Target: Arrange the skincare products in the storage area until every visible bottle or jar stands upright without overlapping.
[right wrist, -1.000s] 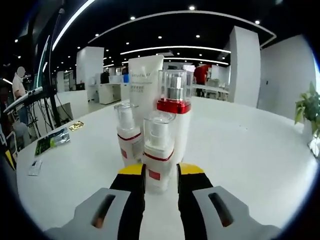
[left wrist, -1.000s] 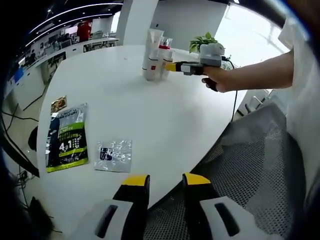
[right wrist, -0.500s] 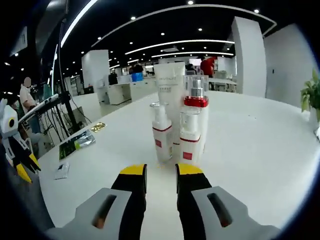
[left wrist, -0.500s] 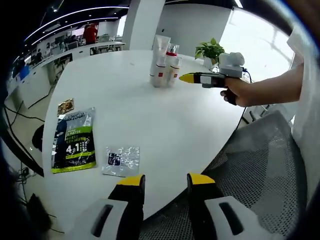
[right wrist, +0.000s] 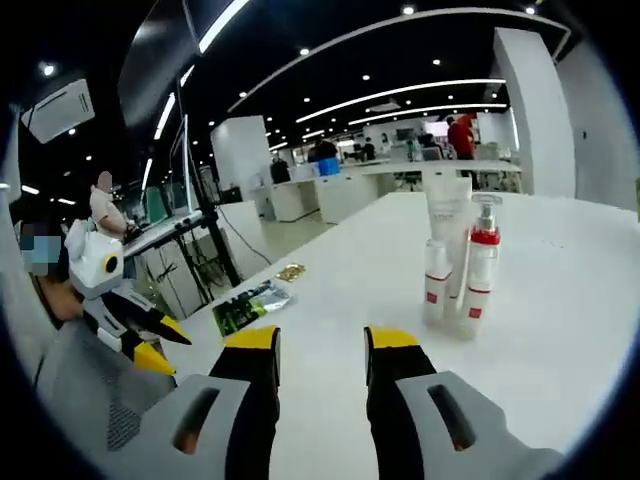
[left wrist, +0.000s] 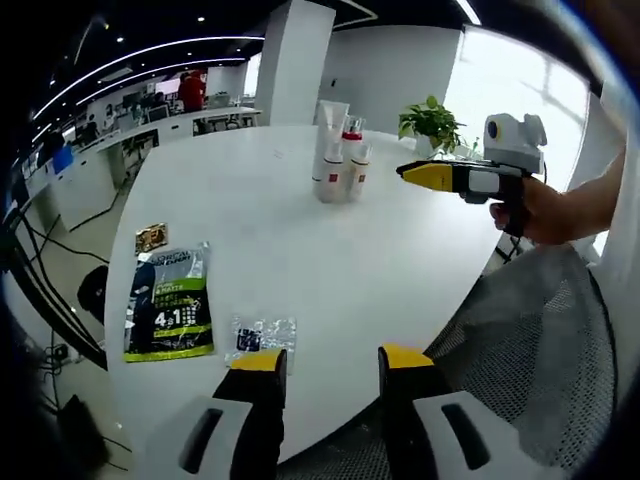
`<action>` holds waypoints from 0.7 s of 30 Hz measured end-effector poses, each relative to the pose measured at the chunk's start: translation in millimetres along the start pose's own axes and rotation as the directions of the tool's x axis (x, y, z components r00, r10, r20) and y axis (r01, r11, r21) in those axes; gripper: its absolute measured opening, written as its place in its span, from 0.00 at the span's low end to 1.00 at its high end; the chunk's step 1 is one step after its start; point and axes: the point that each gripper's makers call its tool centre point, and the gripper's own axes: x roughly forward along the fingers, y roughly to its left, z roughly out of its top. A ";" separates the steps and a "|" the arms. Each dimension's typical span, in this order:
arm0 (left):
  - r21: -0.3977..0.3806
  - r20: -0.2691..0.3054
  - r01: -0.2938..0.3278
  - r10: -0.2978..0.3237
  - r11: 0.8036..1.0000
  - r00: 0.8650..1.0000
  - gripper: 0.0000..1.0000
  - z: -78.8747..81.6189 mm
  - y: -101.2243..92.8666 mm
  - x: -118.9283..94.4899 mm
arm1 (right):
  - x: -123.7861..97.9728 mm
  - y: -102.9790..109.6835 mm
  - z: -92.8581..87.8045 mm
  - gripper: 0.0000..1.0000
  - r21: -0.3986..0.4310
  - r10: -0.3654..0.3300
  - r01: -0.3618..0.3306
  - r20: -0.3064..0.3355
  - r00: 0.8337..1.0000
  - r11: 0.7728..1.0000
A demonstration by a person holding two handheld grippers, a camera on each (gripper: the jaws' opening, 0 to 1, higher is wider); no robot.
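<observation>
A group of skincare bottles (left wrist: 336, 165) stands upright at the far side of the round white table (left wrist: 300, 250). In the right gripper view it is a tall white tube (right wrist: 447, 222), a red-collared pump bottle (right wrist: 481, 272) and a small pump bottle (right wrist: 435, 283), close together. My right gripper (right wrist: 322, 342) is open and empty, well back from them. It also appears from the side as the right gripper (left wrist: 420, 174), held by a hand (left wrist: 545, 208). My left gripper (left wrist: 330, 362) is open over the table's near edge, and shows as the left gripper (right wrist: 160, 342).
A green and black sachet (left wrist: 168, 300), a small clear sachet (left wrist: 258, 336) and a small gold packet (left wrist: 150, 237) lie on the table's left part. A potted plant (left wrist: 432, 120) stands at the back. A grey mesh chair (left wrist: 520, 340) is near the table edge.
Both views have pulled back from the table. The right gripper, close in front of the bottles a second ago, is now well away from them; the bottles still stand in place.
</observation>
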 end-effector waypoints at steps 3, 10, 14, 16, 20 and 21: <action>0.004 0.009 -0.002 0.002 1.000 1.000 0.37 3.0 2.7 -0.9 | -13.7 16.0 4.1 0.31 -0.049 0.032 -0.033 -0.006 0.999 0.998; -0.123 0.052 -0.065 0.072 0.990 0.996 0.40 19.2 36.2 -4.1 | -40.4 38.2 -3.0 0.32 -0.080 0.076 -0.079 -0.045 0.996 0.994; -0.189 0.082 -0.177 0.195 0.966 0.977 0.73 33.0 78.2 -2.9 | -40.4 37.7 -3.8 0.32 -0.125 0.050 -0.056 -0.053 0.997 0.991; -0.228 0.095 -0.192 0.218 0.955 0.971 0.81 40.8 96.6 -0.1 | -37.7 33.1 -15.0 0.32 -0.181 0.021 -0.039 -0.100 0.995 0.983; -0.243 0.097 -0.248 0.278 0.938 0.956 0.95 42.6 131.7 20.3 | -31.2 42.2 -21.6 0.30 -0.245 0.037 -0.069 -0.133 0.990 0.967; -0.246 0.064 -0.275 0.298 0.929 0.952 0.98 36.8 139.9 25.2 | -31.0 45.9 -24.7 0.29 -0.272 0.051 -0.090 -0.149 0.988 0.958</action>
